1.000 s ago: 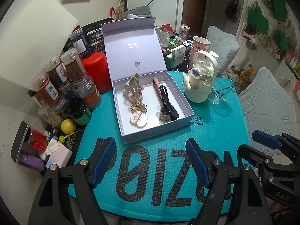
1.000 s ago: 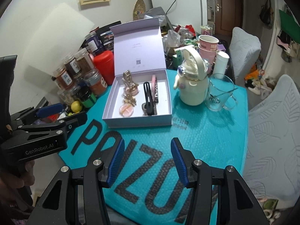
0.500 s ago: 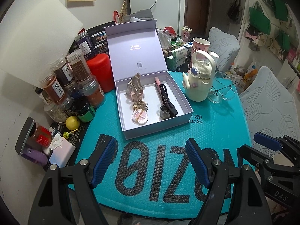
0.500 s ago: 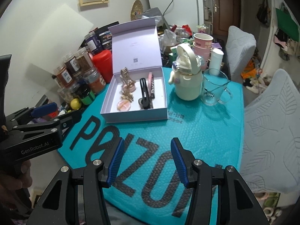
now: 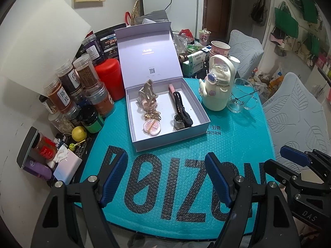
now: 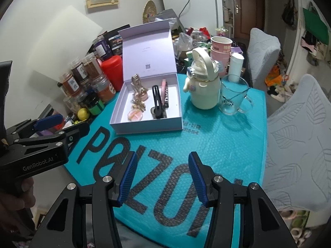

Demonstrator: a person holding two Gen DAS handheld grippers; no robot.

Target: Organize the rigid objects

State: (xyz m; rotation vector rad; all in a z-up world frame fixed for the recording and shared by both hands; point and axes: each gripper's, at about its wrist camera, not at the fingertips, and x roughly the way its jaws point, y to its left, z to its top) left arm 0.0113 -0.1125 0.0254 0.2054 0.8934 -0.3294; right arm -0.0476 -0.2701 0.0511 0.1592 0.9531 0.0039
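Since a second ago we have drawn back slightly; nothing else has changed. Our left gripper (image 5: 165, 175) and right gripper (image 6: 161, 177) hover with jaws apart, empty, while the hair clips and compact lie in the open gift box (image 5: 171, 138) on the counter (image 5: 238, 140), suggesting tidying is done.

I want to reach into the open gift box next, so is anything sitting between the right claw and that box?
Nothing visible. Only bare teal mat lies between the right claw and the gift box. The cream bottle and glass mug stand off to the box's right.
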